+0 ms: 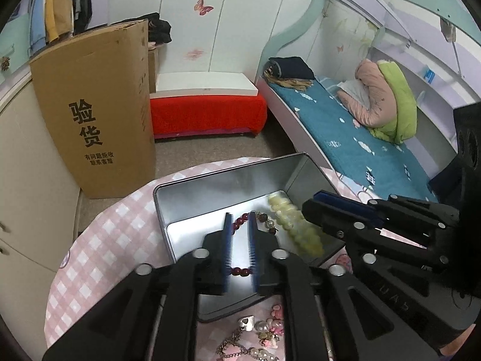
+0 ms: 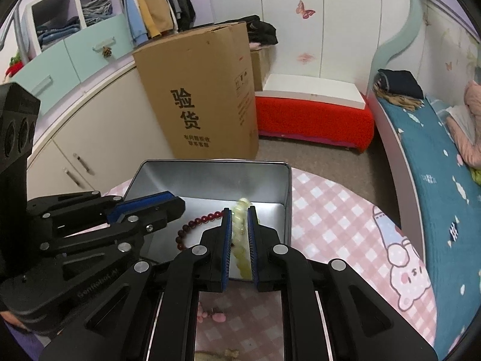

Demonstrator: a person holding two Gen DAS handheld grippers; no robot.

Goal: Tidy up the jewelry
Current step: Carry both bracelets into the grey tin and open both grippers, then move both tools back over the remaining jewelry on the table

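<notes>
An open silver tin box (image 1: 216,180) (image 2: 210,177) sits on the pink checked table. My left gripper (image 1: 240,222) hangs over the box, jaws slightly apart, with a dark red bead bracelet (image 1: 240,270) (image 2: 192,222) lying in the box beneath and between them. My right gripper (image 2: 239,210) is over the right side of the box with a pale yellow-green bead bracelet (image 2: 240,237) (image 1: 288,216) between its blue pads; the beads look blurred. Whether either grips its bracelet is unclear.
Loose jewelry, with pearls, a heart pendant and pink charms (image 1: 258,331), lies on the table (image 2: 345,210) in front of the box. A large cardboard box (image 1: 96,111) stands on the floor behind, and a bed (image 1: 345,138) at the right.
</notes>
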